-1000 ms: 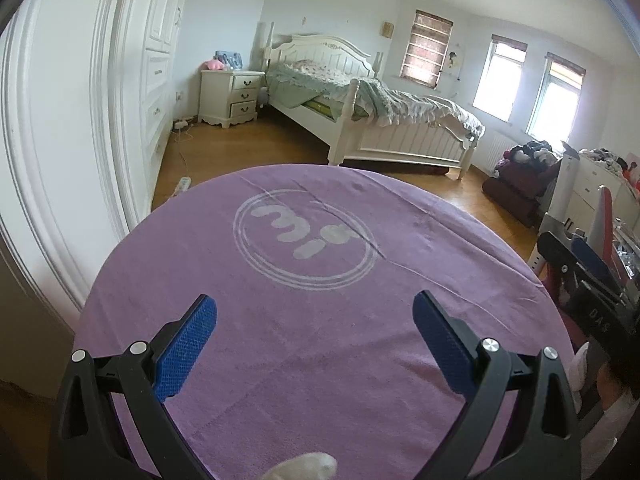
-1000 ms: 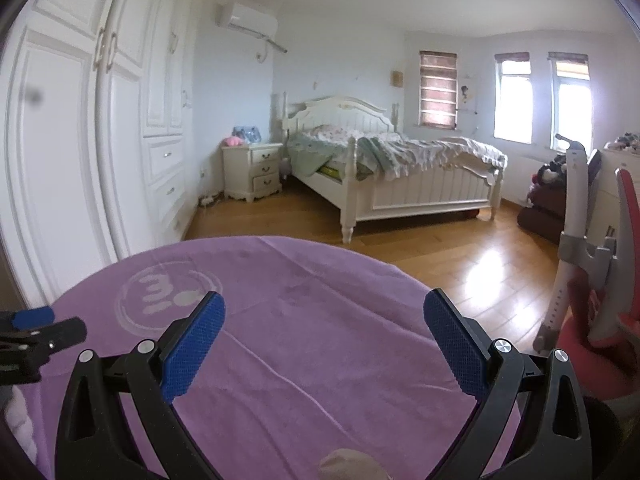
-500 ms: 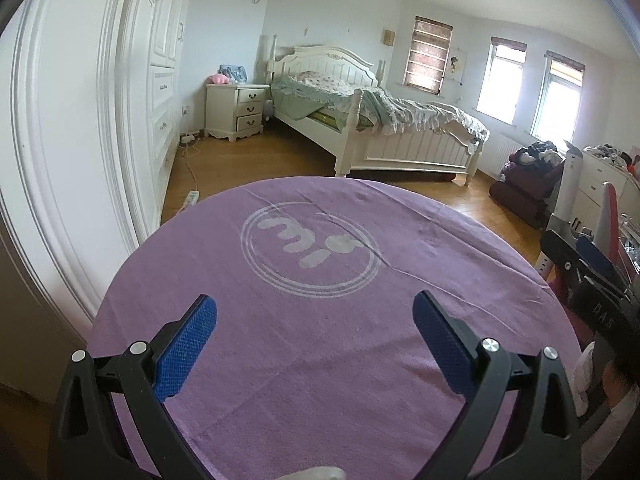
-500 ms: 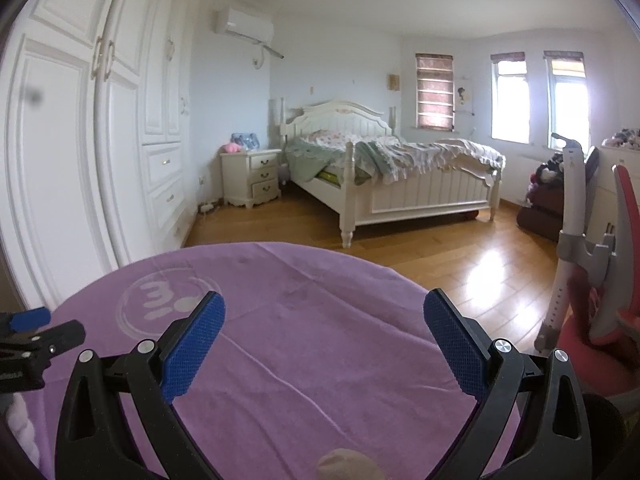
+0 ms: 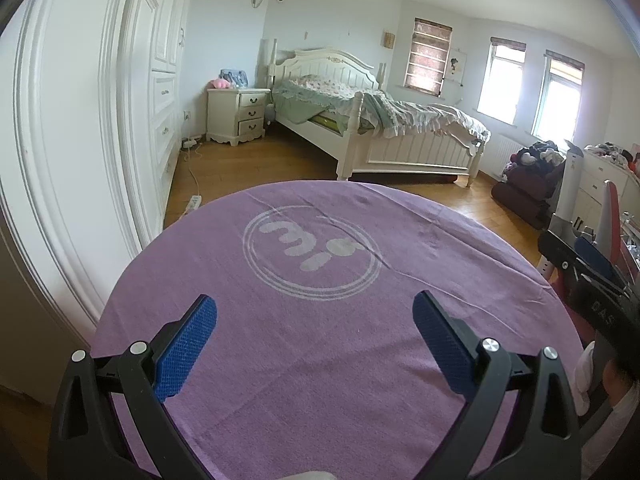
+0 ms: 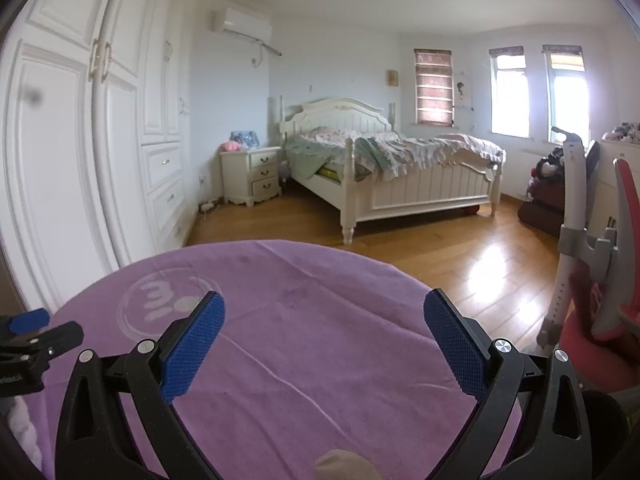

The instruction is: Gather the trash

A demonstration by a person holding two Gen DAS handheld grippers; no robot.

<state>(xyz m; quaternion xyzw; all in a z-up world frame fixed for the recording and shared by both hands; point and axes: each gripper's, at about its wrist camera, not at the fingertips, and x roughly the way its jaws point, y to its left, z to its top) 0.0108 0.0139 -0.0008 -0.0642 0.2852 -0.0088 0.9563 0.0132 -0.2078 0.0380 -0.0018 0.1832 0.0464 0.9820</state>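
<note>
Both grippers hover level above a purple tablecloth (image 5: 320, 360), left gripper (image 5: 315, 344) and right gripper (image 6: 324, 344) spread wide, holding nothing. The cloth's white circular logo (image 5: 312, 254) is illegible. No trash visible.

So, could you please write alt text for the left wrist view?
The open left gripper hangs over a purple cloth printed with a white circle logo, nothing between its blue pads. Behind lie a white bed, nightstand and wardrobe.

Both wrist views low, sharing purple table (image 5: 320, 360), bed (image 6: 400, 176)
</note>
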